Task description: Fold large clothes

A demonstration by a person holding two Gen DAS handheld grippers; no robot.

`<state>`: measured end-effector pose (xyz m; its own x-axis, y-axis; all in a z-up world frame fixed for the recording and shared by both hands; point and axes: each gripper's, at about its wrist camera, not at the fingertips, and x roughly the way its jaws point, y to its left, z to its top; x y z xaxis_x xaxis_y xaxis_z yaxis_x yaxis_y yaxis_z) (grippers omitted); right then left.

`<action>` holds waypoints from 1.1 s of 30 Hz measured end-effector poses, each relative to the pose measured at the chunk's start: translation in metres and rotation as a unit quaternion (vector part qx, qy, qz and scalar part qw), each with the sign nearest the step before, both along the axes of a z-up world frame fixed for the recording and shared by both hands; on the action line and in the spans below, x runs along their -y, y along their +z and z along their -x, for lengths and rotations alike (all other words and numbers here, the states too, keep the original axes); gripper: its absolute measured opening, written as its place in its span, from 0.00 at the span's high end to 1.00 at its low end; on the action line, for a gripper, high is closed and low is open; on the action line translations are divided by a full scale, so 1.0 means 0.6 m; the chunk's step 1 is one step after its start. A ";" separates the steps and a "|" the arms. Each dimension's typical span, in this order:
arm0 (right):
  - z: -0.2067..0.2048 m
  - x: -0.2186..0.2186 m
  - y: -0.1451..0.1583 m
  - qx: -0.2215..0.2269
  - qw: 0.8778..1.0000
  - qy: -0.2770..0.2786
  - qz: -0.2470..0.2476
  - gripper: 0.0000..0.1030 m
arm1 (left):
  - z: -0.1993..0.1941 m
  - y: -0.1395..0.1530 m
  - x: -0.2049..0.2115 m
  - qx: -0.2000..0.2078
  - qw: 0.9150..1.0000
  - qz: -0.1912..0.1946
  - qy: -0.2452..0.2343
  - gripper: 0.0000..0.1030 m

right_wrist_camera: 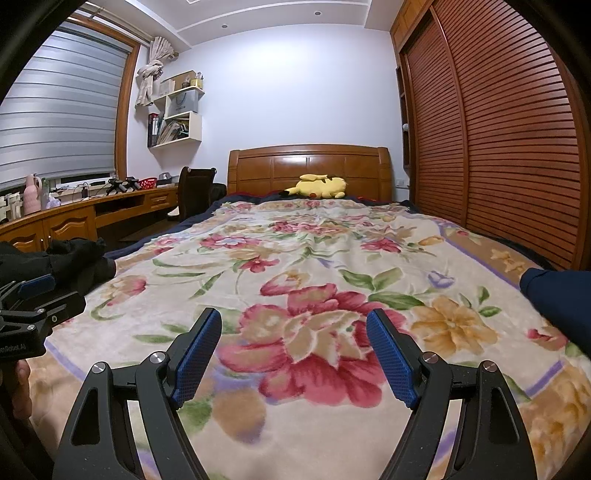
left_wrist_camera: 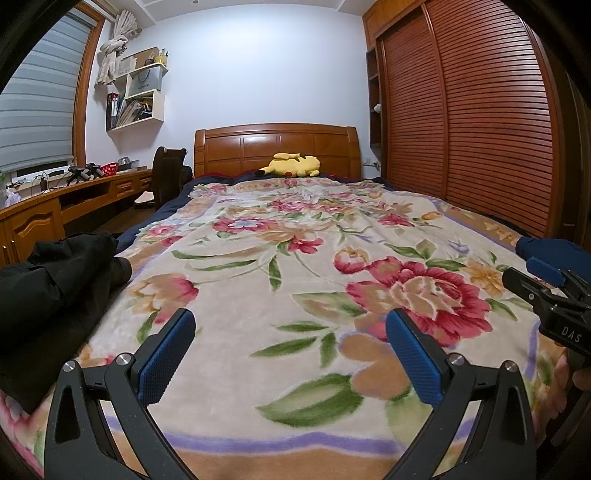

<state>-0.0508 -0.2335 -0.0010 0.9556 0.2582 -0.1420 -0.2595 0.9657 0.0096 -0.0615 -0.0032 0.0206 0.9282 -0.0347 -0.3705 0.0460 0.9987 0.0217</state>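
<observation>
A crumpled black garment [left_wrist_camera: 55, 273] lay at the bed's near left edge. The left claw [left_wrist_camera: 290, 354] hovered level and released over the floral plush blanket [left_wrist_camera: 280, 266], nothing between its blue pads. The right claw [right_wrist_camera: 295, 360] hung likewise, spread empty. A dark navy garment [right_wrist_camera: 557, 295] lay at the near right.

The room is lit evenly by recessed white ceiling spotlights [right_wrist_camera: 317, 13] at twelve o'clock; only soft shadows are cast. A pale glare is seen on the glossy orange-brown wooden headboard [left_wrist_camera: 277, 142]. Strong fisheye bending is shown at the edges, with black vignetting in the corners. The near floral fleece blanket [right_wrist_camera: 314, 369] at six o'clock is rendered slightly soft.
</observation>
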 end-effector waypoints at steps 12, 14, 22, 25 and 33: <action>-0.001 0.001 0.000 0.002 1.000 0.001 0.001 0.20 | 0.000 0.000 -0.001 0.000 1.000 0.000 0.000 0.00; -0.001 0.001 -0.001 0.002 1.000 0.001 0.000 0.20 | 0.000 0.000 -0.001 0.000 1.000 0.001 0.000 0.00; -0.003 0.002 -0.001 0.002 1.000 0.002 0.000 0.20 | 0.000 0.000 -0.001 0.001 1.000 0.001 0.000 0.00; -0.005 0.003 0.000 0.003 1.000 0.003 0.000 0.20 | 0.001 0.000 -0.001 0.000 1.000 0.001 0.000 0.00; -0.004 0.003 0.000 0.003 1.000 0.002 -0.001 0.20 | 0.001 0.000 -0.001 0.001 1.000 0.001 0.000 0.00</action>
<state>-0.0483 -0.2355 -0.0010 0.9553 0.2627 -0.1357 -0.2638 0.9645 0.0095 -0.0621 -0.0024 0.0206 0.9286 -0.0358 -0.3694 0.0460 0.9988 0.0188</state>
